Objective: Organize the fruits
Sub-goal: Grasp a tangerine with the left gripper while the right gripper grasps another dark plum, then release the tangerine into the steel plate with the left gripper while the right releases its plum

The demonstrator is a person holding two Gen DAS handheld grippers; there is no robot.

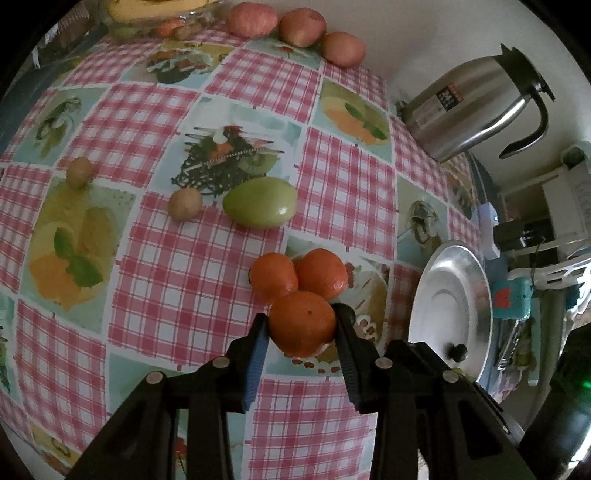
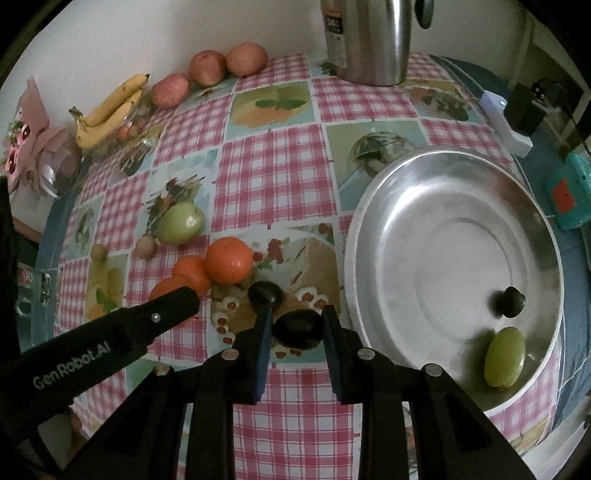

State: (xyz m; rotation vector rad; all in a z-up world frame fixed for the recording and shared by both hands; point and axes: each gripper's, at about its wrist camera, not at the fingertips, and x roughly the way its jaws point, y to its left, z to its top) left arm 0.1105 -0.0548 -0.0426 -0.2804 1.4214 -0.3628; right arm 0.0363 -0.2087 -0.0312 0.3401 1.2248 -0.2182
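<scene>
Pinched in the right tool (image 2: pixel 297 326) is a dark fruit (image 2: pixel 295 328), an orange (image 1: pixel 302 328) in the left tool (image 1: pixel 301 328); two fruits are held in the metal bowl (image 2: pixel 369 229), most remaining on the surface (image 2: pixel 273 166).

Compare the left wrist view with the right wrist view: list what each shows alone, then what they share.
Left wrist only: the left tongs closed on a round orange tangerine.

Right wrist only: the right tongs closed on a small dark oval fruit, yellow bananas, and an oval green grape in the dish.

Both: the round silver metal dish, steel kettle, three reddish apples and the large green fruit.
</scene>
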